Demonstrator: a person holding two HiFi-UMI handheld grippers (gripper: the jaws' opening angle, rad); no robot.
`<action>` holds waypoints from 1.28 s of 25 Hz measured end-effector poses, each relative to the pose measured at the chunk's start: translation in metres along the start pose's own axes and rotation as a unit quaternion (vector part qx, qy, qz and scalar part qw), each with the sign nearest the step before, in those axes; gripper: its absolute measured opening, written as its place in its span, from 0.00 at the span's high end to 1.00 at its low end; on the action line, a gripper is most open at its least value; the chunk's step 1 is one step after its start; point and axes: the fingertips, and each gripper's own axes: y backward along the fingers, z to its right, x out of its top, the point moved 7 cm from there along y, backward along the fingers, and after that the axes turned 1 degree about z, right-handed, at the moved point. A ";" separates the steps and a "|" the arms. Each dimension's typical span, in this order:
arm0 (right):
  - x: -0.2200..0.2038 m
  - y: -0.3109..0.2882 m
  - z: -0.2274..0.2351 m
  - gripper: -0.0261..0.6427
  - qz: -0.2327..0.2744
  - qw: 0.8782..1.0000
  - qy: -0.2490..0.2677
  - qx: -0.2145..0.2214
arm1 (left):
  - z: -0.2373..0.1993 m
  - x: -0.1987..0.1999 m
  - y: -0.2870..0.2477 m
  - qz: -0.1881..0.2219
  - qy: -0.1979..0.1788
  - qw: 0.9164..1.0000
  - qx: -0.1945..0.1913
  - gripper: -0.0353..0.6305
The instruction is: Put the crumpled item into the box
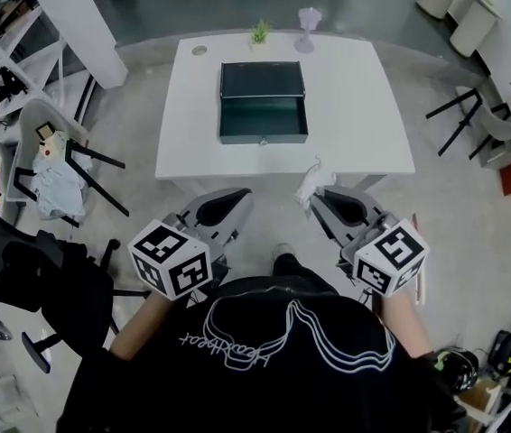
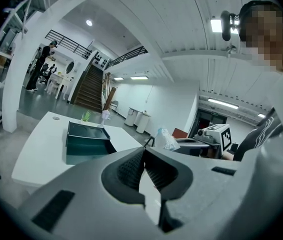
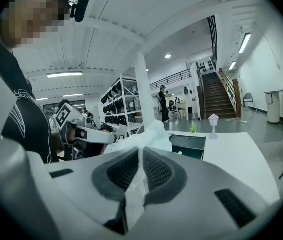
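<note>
Right gripper view: my right gripper (image 3: 140, 150) clenches the crumpled paper (image 3: 154, 135), which bunches out just beyond its tips.

The crumpled item (image 1: 311, 184) was a white, thin, wrinkled piece (paper or soft plastic, I could not tell which). It was pinched between the jaws of the right gripper (image 1: 323, 197). Its loose end stood up above the jaw tips, in the air just at the near edge of the white table (image 1: 364, 106). The box (image 1: 263, 136) was dark green and rectangular. It lay on the table around the middle, a little to the far side, with the lid opened toward the far side and its inside facing up, well apart from the item.
</note>
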 end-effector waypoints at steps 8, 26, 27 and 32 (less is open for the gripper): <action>0.006 -0.034 0.039 0.92 -0.019 1.000 0.002 0.025 | -0.024 0.010 -0.018 0.005 0.009 0.999 0.032 0.94; 0.020 -0.150 0.140 0.91 -0.092 0.991 0.021 0.092 | -0.102 0.051 -0.078 0.026 0.023 0.994 0.104 0.94; 0.019 -0.157 0.143 0.91 -0.099 0.990 0.024 0.096 | -0.105 0.052 -0.079 0.028 0.023 0.994 0.106 0.94; 0.009 -0.189 0.153 0.91 -0.138 0.983 0.046 0.116 | -0.121 0.057 -0.079 0.038 0.034 0.992 0.120 0.94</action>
